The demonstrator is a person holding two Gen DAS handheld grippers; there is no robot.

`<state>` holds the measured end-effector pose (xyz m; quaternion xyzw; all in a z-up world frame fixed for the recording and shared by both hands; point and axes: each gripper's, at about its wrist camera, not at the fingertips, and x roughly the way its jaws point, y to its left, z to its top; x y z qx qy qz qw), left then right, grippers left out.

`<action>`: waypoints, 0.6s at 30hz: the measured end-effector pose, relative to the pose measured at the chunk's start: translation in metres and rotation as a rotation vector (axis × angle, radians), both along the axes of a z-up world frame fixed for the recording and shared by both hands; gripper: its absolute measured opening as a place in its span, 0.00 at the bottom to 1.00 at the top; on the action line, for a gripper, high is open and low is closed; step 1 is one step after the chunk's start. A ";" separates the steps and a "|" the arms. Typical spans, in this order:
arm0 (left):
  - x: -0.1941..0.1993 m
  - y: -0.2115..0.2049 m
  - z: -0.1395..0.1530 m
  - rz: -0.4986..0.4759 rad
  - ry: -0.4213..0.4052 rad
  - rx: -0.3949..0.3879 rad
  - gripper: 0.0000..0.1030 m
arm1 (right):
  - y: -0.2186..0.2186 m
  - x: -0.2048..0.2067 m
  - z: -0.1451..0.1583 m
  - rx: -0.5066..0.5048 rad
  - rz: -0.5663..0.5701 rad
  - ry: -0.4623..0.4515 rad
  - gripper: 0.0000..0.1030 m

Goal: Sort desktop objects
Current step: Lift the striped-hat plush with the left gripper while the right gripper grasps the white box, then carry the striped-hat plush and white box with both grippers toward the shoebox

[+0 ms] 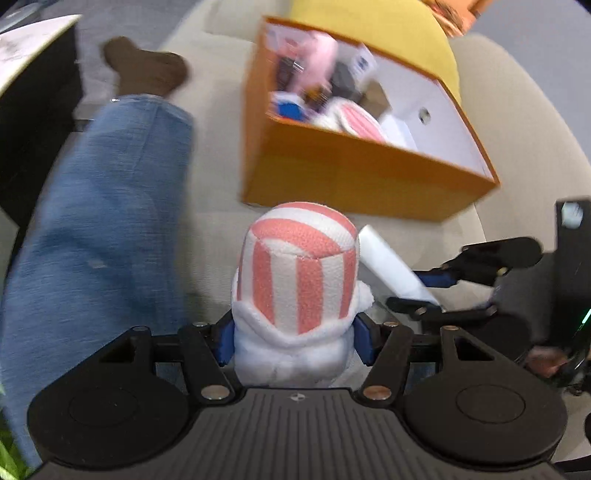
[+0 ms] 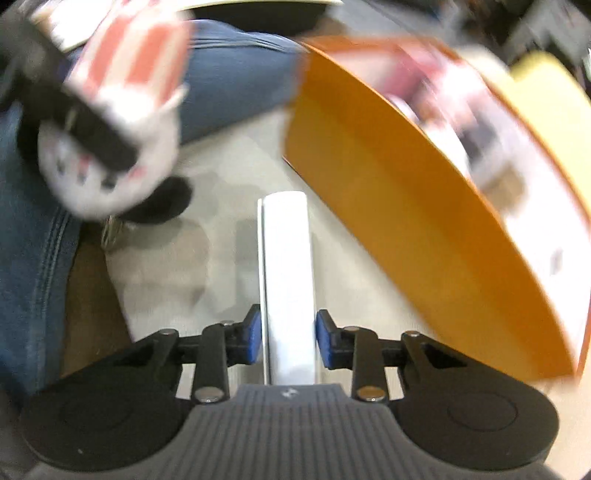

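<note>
My left gripper (image 1: 295,343) is shut on a white plush toy (image 1: 299,273) with a pink-and-white striped hat, its blue pads pressed into the fluffy sides. The right wrist view shows this toy (image 2: 118,92), blurred, at the upper left. My right gripper (image 2: 290,341) is shut on a slim white box (image 2: 288,266) standing on edge between its blue pads. In the left wrist view, the right gripper (image 1: 424,293) and white box (image 1: 391,266) are just right of the toy. An open orange box (image 1: 351,173) beyond both grippers holds several items, including a pink plush (image 1: 317,62) and another striped toy (image 1: 358,122).
A person's leg in blue jeans (image 1: 92,221) with a brown sock (image 1: 147,70) lies along the left. Everything rests on a beige cushioned seat (image 1: 517,129). A yellow cushion (image 1: 373,33) sits behind the orange box (image 2: 424,229). A dark table with a white top (image 1: 29,48) stands far left.
</note>
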<state>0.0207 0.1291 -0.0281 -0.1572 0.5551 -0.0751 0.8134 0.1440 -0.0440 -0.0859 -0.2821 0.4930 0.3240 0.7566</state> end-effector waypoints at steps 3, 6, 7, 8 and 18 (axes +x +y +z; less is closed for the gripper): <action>0.016 -0.025 -0.015 -0.052 0.028 0.001 0.68 | -0.036 0.012 0.003 0.036 -0.114 0.070 0.30; 0.033 -0.050 -0.032 -0.093 0.057 0.030 0.69 | -0.059 0.025 0.009 0.092 -0.201 0.122 0.30; 0.036 -0.056 -0.037 -0.101 0.059 0.046 0.70 | -0.062 0.029 0.010 0.104 -0.221 0.137 0.30; 0.038 -0.063 -0.042 -0.103 0.062 0.063 0.71 | -0.064 0.034 0.011 0.112 -0.237 0.149 0.30; 0.025 -0.067 -0.044 -0.072 0.022 0.093 0.75 | -0.056 0.042 -0.004 0.129 -0.254 0.160 0.31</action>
